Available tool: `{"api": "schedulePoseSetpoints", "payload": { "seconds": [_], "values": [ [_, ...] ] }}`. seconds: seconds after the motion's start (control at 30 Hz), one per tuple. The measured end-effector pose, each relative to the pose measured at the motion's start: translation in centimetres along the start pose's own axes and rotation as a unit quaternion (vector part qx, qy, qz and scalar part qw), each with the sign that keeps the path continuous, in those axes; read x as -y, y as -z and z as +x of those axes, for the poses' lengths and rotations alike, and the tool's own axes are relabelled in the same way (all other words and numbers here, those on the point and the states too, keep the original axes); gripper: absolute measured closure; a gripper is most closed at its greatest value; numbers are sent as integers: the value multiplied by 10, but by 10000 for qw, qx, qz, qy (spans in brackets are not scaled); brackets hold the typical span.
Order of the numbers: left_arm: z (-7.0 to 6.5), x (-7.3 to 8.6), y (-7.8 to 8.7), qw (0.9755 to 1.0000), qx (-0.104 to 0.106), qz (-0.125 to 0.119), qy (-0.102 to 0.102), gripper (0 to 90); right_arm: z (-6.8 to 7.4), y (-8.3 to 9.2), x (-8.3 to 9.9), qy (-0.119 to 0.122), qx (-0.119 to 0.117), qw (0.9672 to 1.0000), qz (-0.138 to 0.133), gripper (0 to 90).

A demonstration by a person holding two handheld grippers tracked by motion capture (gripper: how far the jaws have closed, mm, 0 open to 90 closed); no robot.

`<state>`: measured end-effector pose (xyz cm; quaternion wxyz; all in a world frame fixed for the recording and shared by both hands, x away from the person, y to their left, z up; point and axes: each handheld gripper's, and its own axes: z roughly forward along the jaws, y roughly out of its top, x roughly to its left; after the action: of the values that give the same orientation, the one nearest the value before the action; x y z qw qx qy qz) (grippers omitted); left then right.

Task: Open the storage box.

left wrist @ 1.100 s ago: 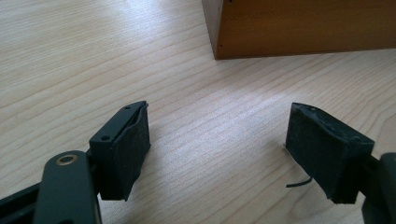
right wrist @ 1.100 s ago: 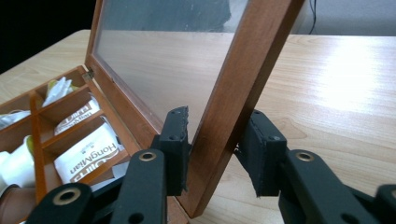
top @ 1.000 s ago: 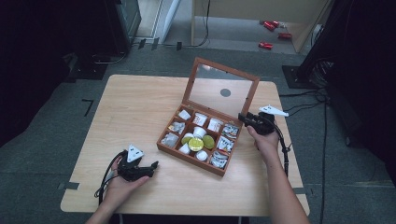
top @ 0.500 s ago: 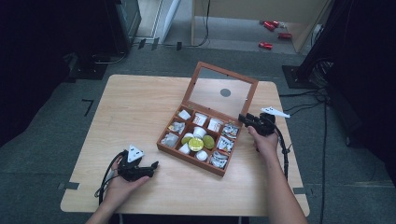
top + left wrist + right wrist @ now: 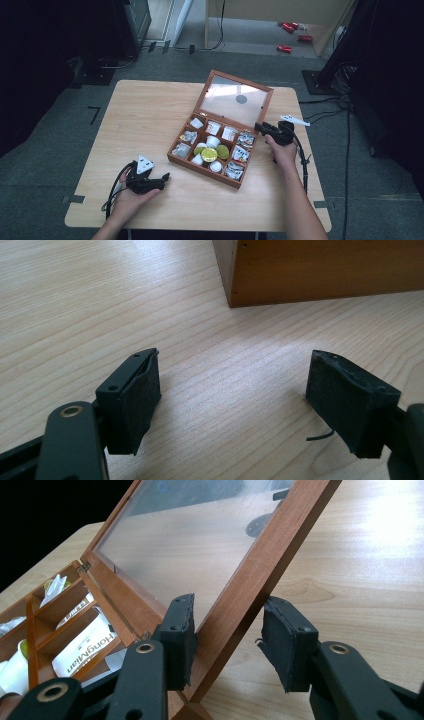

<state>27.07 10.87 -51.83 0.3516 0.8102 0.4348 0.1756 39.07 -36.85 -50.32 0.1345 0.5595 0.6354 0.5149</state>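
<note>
Right tool (image 5: 227,640) letting go of the raised lid (image 5: 250,575)

Jaws just opened, straddling its frame loosely; box (image 5: 200,162) stands open; left tool (image 5: 232,400) wide, idle.

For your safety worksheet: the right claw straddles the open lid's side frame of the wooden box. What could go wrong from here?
1. The right claw has just been opening around the lid; unsupported, the lid might drop shut.
2. The lid's glass pane could crack if it slams.
3. The left claw rests apart from the box, so the box may slide.
</note>
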Motion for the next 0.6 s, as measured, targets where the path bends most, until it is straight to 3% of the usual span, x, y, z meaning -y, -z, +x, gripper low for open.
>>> {"api": "schedulePoseSetpoints", "payload": {
  "seconds": [0.53, 0.57, 0.6],
  "values": [
    [0, 0, 0, 10000, 5, 1, -16, 229, -2, -7, -1, -723, 60, 9970, 275, 508],
    [0, 0, 0, 10000, 3, 2, -21, 228, -1, -7, -1, -700, 158, 9970, 292, 512],
    [-1, 0, 0, 10000, 6, 0, -21, 229, 3, -7, -1, -472, 346, 9976, 371, 544]
  ]
}}
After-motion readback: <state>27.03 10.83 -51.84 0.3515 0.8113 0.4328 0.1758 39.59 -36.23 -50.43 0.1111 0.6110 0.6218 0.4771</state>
